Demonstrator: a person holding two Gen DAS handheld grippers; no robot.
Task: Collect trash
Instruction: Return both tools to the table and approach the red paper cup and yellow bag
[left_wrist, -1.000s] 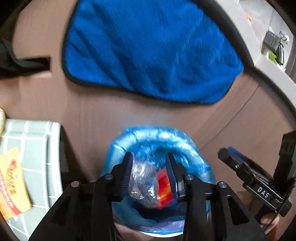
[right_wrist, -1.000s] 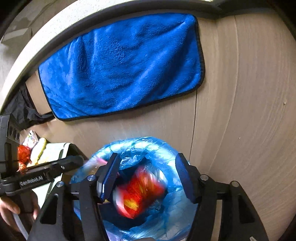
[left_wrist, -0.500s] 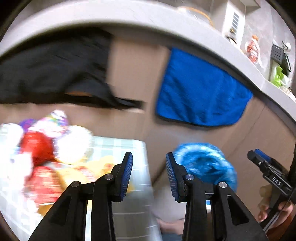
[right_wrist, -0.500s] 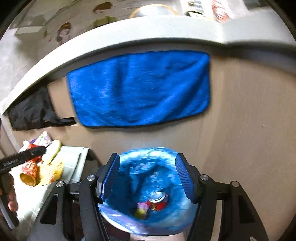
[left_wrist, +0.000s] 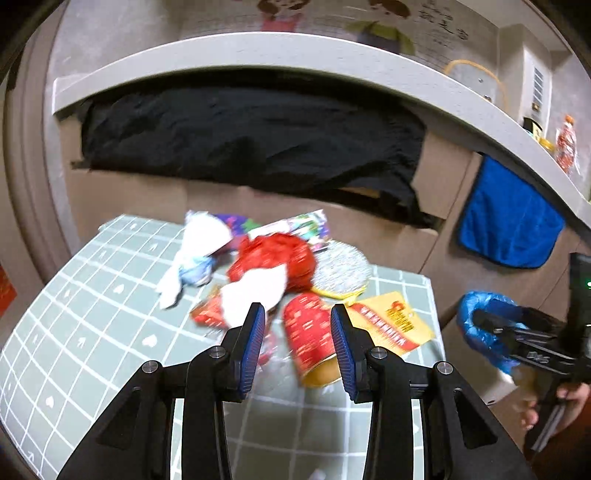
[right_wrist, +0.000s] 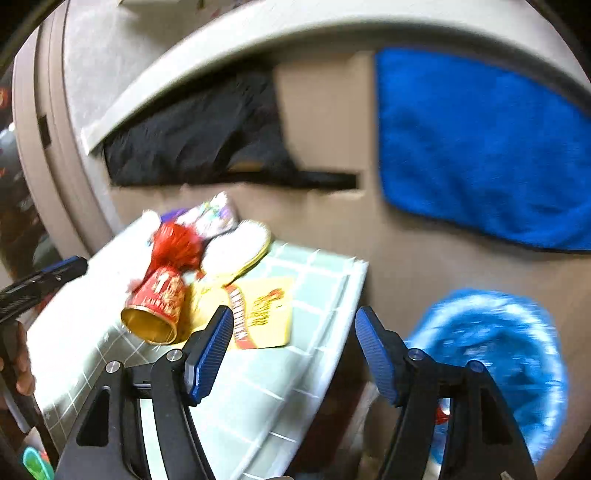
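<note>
- The left gripper (left_wrist: 297, 334) hung above the green grid-patterned mat (left_wrist: 92, 332) with its jaws parted and nothing clamped; a red paper cup (left_wrist: 310, 341) lying on its side showed in the gap between the blue pads (left_wrist: 255, 339).
- The trash heap sat on the far half of the mat: a white crumpled tissue (left_wrist: 195, 251), a red crinkled wrapper (left_wrist: 277, 258), a silvery round pad (left_wrist: 340, 269) and a colourful snack packet (left_wrist: 299, 225), crowded together and touching.
- A yellow and red flat packet (left_wrist: 391, 325) lay just beside the cup, near the mat's right edge.
- The right gripper (right_wrist: 293, 352) was spread wide and empty, hovering over the mat's corner (right_wrist: 332, 280), between the litter and the bin.
- The blue-lined trash bin (right_wrist: 498, 354) stood lower than the mat, off to its right; the picture was blurred there.
- A blue towel (right_wrist: 480, 147) and a black cloth (left_wrist: 240, 136) hung on the cabinet behind.
</note>
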